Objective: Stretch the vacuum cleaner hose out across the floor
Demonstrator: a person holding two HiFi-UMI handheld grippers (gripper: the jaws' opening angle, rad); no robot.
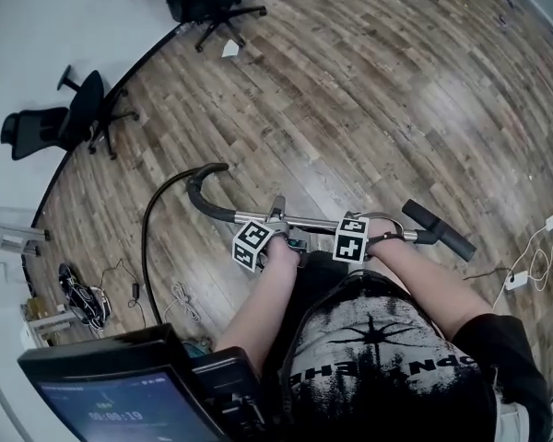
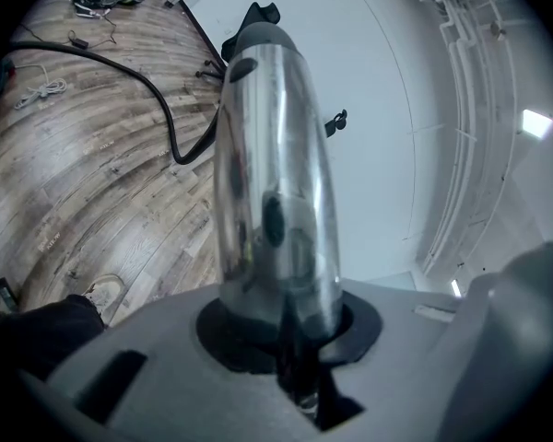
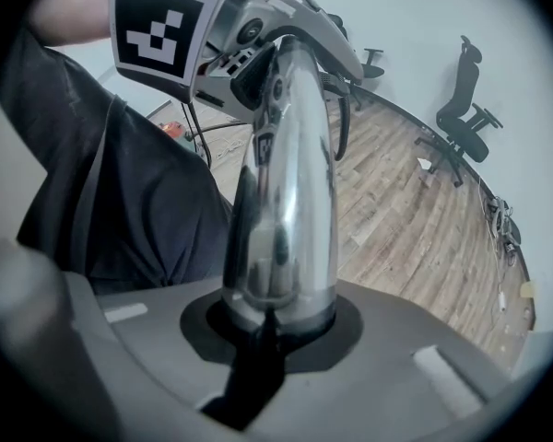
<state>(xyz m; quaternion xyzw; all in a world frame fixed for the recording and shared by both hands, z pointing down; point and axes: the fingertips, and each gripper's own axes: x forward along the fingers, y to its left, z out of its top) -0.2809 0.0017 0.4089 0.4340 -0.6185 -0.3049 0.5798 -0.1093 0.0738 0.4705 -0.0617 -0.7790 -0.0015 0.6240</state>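
Two claws pinch the chrome tube [image 1: 318, 222] side by side, left claw [image 1: 276, 226] nearer its black bend and right claw [image 1: 367, 233] beyond, while the hose [image 1: 148, 238] loops from that bend over the floor [image 1: 369, 109].

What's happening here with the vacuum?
A person holds a vacuum cleaner's metal tube roughly level above the wood floor, with the left hand-held gripper and the right hand-held gripper both shut on it. The black hose bends off the tube's end and trails along the floor in a curve.
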